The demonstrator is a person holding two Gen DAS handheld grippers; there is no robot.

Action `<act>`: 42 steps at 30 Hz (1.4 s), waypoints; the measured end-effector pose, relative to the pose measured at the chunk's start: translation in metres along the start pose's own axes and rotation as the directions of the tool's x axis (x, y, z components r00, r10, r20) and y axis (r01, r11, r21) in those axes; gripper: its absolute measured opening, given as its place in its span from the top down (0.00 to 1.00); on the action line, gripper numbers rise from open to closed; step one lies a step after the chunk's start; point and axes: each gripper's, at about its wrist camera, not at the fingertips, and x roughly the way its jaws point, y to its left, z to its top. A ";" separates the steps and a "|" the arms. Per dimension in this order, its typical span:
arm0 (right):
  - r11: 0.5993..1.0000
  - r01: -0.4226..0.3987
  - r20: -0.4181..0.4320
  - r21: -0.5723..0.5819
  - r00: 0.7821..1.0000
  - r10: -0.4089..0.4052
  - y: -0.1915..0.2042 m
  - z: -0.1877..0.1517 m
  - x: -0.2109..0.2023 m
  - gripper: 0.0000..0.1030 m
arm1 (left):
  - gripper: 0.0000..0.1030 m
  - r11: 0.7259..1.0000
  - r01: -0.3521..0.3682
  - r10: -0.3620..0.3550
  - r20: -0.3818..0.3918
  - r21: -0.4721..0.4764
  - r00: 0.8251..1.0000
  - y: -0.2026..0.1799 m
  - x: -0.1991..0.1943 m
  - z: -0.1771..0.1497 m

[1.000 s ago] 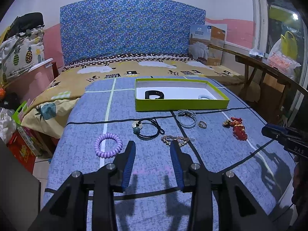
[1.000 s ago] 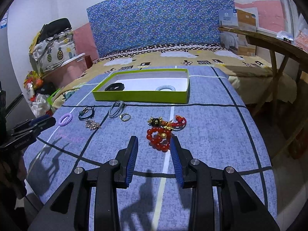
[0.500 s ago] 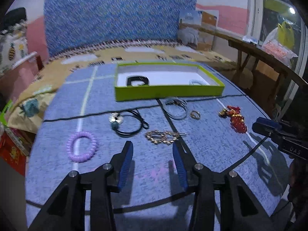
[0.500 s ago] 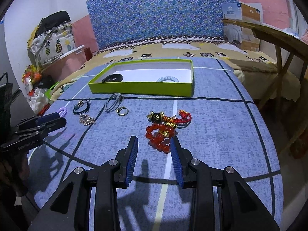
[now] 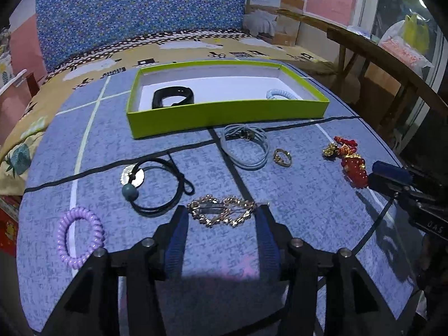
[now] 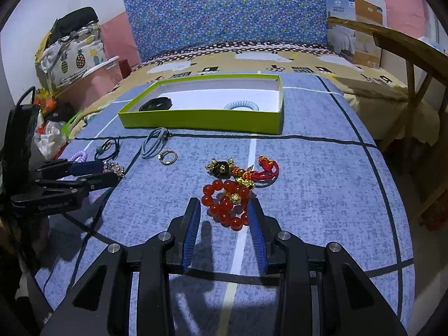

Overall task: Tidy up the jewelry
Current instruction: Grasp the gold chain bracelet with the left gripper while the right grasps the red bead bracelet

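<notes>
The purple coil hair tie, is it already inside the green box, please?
No, the purple coil hair tie lies on the blue cloth, outside the green box.

Each hand-held gripper [image 5: 221, 218] [image 6: 225, 210] is black plastic with ribbed blue finger pads [image 5: 176, 240] and silver screws.

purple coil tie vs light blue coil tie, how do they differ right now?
Place: the purple coil tie lies on the blue bedspread, outside the green box; the light blue coil tie lies inside the box, at its right end.
View: the purple one shows as a full open ring; the blue one is partly hidden behind the box's front wall.
Shared: both are spiral coil loops, lying flat, untouched by either claw.
</notes>
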 end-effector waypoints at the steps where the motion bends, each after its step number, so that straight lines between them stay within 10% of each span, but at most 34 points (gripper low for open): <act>1: 1.000 0.001 -0.003 -0.001 1.000 -0.001 0.000 0.000 0.001 0.65 | 0.47 1.000 -0.001 0.001 -0.002 0.003 1.000 0.000 0.001 0.002; 16: 1.000 -0.007 -0.042 0.008 0.999 0.007 -0.001 0.001 0.009 0.65 | 0.44 0.997 -0.006 0.007 -0.011 0.073 1.000 -0.009 0.007 0.008; 24: 1.000 0.004 -0.057 -0.003 0.998 -0.004 -0.002 0.003 0.012 0.65 | 0.74 0.990 -0.004 0.006 -0.009 0.139 1.000 -0.017 -0.001 -0.001; 42: 1.000 -0.005 -0.081 -0.007 0.997 0.005 -0.005 0.006 0.017 0.65 | 0.71 0.971 0.040 -0.036 -0.020 0.236 0.999 -0.031 0.007 0.006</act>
